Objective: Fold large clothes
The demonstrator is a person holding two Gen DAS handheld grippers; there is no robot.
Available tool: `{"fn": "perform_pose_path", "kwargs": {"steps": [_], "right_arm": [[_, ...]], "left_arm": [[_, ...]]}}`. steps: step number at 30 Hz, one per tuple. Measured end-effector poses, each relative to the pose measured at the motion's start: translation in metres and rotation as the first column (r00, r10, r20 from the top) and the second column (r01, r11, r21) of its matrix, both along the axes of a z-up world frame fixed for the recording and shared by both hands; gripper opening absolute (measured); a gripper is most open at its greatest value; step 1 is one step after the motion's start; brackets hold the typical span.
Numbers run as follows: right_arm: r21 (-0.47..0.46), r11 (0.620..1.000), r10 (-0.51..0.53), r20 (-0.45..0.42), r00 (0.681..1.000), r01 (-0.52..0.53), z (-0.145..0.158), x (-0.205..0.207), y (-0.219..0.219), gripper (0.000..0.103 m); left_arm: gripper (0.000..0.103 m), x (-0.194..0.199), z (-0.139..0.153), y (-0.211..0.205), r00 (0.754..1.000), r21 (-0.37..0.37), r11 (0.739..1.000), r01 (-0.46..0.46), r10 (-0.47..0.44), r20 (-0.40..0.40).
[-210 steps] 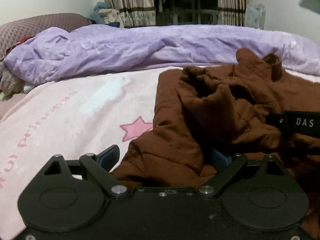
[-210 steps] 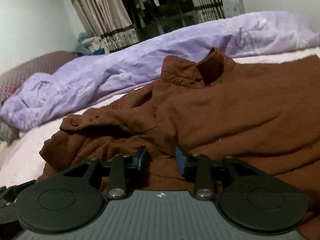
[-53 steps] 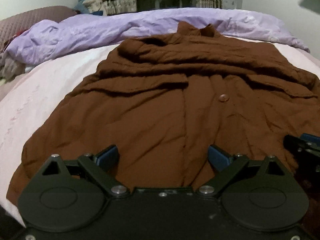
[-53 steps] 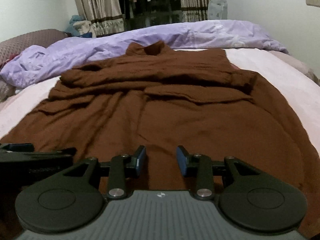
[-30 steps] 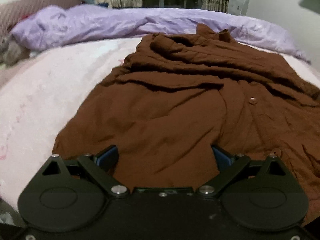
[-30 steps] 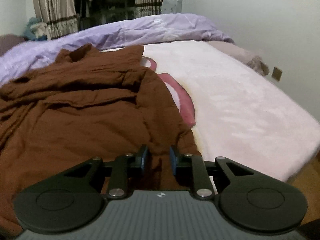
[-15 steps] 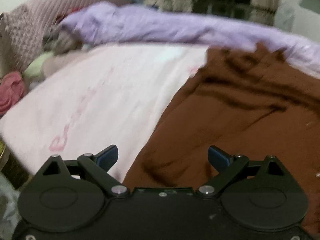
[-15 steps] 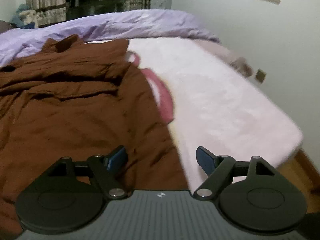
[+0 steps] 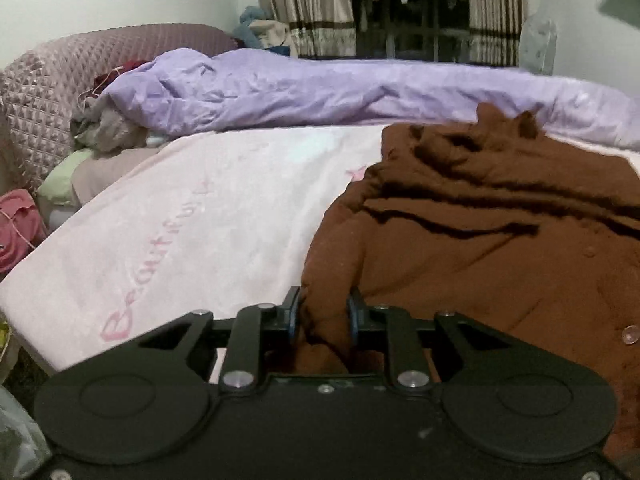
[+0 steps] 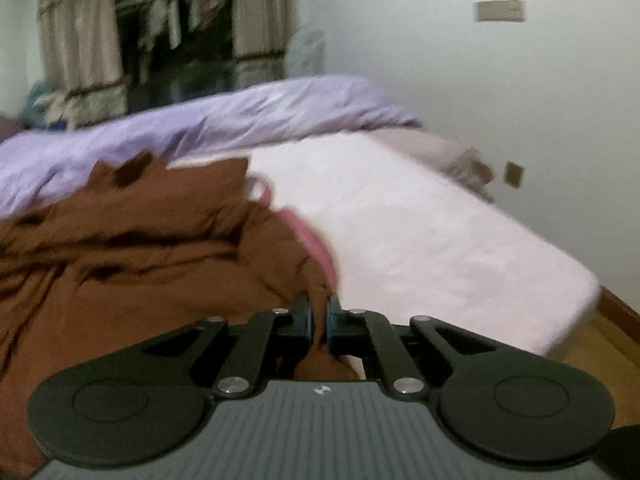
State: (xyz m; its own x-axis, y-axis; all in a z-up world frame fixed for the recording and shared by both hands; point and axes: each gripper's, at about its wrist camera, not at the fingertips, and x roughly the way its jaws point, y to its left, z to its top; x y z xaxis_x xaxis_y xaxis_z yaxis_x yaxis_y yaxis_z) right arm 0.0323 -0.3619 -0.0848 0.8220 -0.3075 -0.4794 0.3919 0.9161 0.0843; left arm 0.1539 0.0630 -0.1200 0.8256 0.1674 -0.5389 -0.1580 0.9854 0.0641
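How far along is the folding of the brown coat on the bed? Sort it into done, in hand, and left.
Done: the brown coat lies spread on the pink blanket, collar toward the purple duvet.
In hand: the left tool and right tool, jaws just closed, each pinch a near hem corner.
Left: no fold is made yet; wrinkles remain.

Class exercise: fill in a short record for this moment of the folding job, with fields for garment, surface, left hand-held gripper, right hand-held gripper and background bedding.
garment: brown shirt, rumpled, buttons showing
surface: pink blanket on the bed
left hand-held gripper: just closed, pinching the shirt's left edge
right hand-held gripper: just closed, pinching the shirt's right edge
background bedding: purple duvet bunched beyond the shirt
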Motion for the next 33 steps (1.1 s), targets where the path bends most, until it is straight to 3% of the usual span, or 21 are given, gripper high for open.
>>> {"fn": "perform_pose_path", "kwargs": {"steps": [2, 5, 8, 11, 12, 13, 15, 16, 20, 22, 26, 29, 32, 33], "right_arm": [[-0.017, 1.0, -0.008, -0.045, 0.999, 0.007, -0.011, 0.008, -0.001, 0.006], [-0.038, 0.999, -0.012, -0.162, 0.987, 0.006, -0.036, 0.029, 0.0, 0.007], [-0.093, 0.995, -0.033, -0.17, 0.985, 0.017, -0.039, 0.033, 0.007, 0.008], [-0.096, 0.995, -0.034, -0.173, 0.984, 0.017, -0.034, 0.029, 0.006, 0.014], [-0.09, 0.996, -0.042, -0.168, 0.985, 0.027, -0.03, 0.026, 0.006, 0.021], [-0.087, 0.995, -0.056, -0.162, 0.985, 0.043, -0.026, 0.022, 0.002, 0.031], [-0.096, 0.994, -0.058, -0.149, 0.987, 0.044, -0.015, 0.013, -0.002, 0.047], [-0.097, 0.995, -0.053, -0.14, 0.989, 0.039, -0.012, 0.007, -0.004, 0.055], [-0.006, 1.0, -0.006, -0.077, 0.997, 0.005, 0.003, -0.011, -0.018, 0.063], [0.041, 0.999, 0.027, -0.089, 0.996, -0.023, -0.003, -0.007, -0.023, 0.077], [0.048, 0.999, 0.028, -0.216, 0.976, -0.018, -0.031, 0.013, -0.024, 0.078], [0.055, 0.997, 0.073, -0.207, 0.976, -0.063, -0.036, 0.011, -0.02, 0.073], [0.124, 0.988, 0.115, -0.171, 0.978, -0.094, -0.034, 0.003, -0.029, 0.055], [0.136, 0.985, 0.123, -0.164, 0.979, -0.101, -0.033, 0.001, -0.029, 0.05]], "left_arm": [[0.022, 0.003, -0.003, 0.001, 1.0, -0.005, 1.0, -0.005, 0.005, -0.023], [0.023, 0.019, -0.032, 0.006, 0.992, -0.002, 1.0, -0.011, 0.011, -0.122], [0.025, 0.021, -0.034, 0.004, 0.993, 0.008, 1.0, -0.014, 0.015, -0.115], [0.04, 0.016, -0.031, 0.006, 0.993, 0.01, 1.0, -0.03, 0.031, -0.111], [0.052, 0.016, -0.029, 0.008, 0.993, 0.021, 0.999, -0.031, 0.033, -0.109], [0.071, 0.015, -0.026, 0.009, 0.994, 0.031, 0.999, -0.037, 0.04, -0.106], [0.085, 0.011, -0.021, 0.012, 0.995, 0.049, 0.998, -0.042, 0.046, -0.085], [0.085, 0.009, -0.02, 0.02, 0.996, 0.044, 0.998, -0.041, 0.044, -0.079], [0.088, 0.011, -0.022, 0.037, 0.994, -0.063, 0.998, -0.025, 0.018, -0.103], [0.09, 0.018, -0.031, 0.038, 0.989, -0.08, 0.997, -0.013, 0.001, -0.146], [0.095, 0.022, -0.04, 0.034, 0.987, -0.074, 0.997, -0.003, -0.009, -0.157], [0.095, 0.018, -0.039, 0.037, 0.987, -0.093, 0.996, -0.004, -0.011, -0.159], [0.089, 0.014, -0.038, 0.031, 0.99, -0.062, 0.998, 0.019, -0.028, -0.14], [0.076, 0.012, -0.037, 0.029, 0.99, -0.058, 0.998, 0.034, -0.041, -0.133]]}}
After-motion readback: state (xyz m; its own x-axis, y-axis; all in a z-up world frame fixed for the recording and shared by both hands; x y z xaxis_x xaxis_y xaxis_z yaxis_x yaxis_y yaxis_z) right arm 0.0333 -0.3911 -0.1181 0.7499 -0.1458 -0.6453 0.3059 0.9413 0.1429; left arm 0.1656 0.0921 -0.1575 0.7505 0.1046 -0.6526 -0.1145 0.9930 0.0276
